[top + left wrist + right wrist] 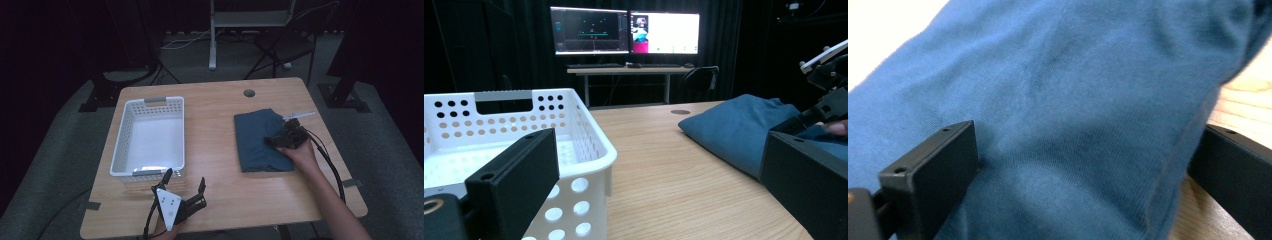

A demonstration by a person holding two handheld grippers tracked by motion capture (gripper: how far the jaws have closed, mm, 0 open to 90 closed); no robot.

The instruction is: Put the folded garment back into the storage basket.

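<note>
A folded dark blue cloth (257,137) lies on the right half of the wooden table (215,165). My right gripper (274,141) rests at the cloth's right edge, held by a hand. In the right gripper view its jaws (1087,131) stand wide apart and straddle the fold of the cloth (1088,100), one over the fabric, the other beside the edge on the wood. A white perforated basket (121,135) sits empty on the left. My left gripper (185,181) hovers open by the basket's near corner, with nothing between its jaws (664,190).
From the left gripper view, the basket rim (589,130) is close on the left, the cloth (744,125) and right gripper (824,100) to the right. A cable grommet (249,93) sits near the far edge. A chair (287,45) and a desk with monitors (624,32) stand beyond.
</note>
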